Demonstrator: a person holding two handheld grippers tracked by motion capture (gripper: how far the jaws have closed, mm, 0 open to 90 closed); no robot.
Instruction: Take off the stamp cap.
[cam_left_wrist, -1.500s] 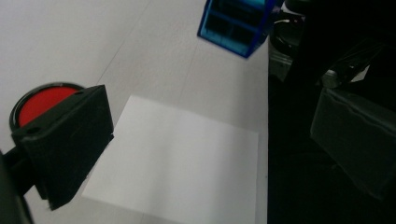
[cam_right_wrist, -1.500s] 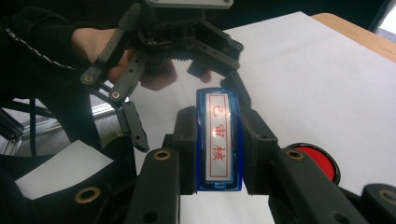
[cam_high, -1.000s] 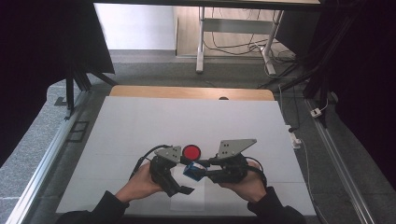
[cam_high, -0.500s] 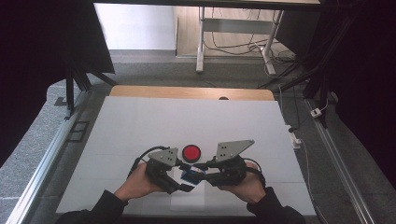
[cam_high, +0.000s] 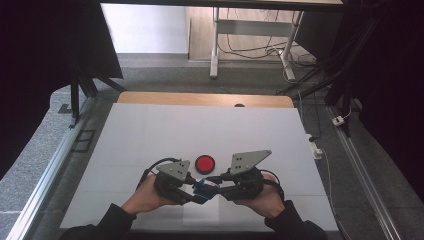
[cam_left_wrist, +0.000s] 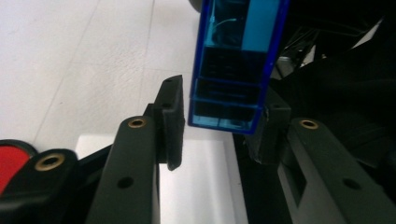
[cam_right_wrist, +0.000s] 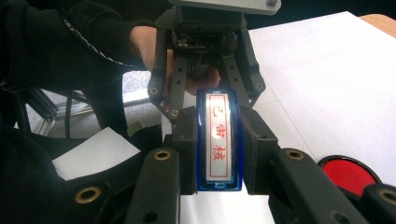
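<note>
Stamp (cam_left_wrist: 236, 65): top cut off by the upper edge in the left gripper view, where a narrow gap shows beside one finger (cam_left_wrist: 170, 119), so contact there cannot be told. In the high view the stamp (cam_high: 202, 187) is too small to read (mostly covered by both grippers). Red pad (cam_right_wrist: 348, 173): partly behind a right finger; in the left gripper view the pad (cam_left_wrist: 10, 163) is cut by the frame's edge. Desk (cam_high: 150, 130): near edge hidden by sleeves.
</note>
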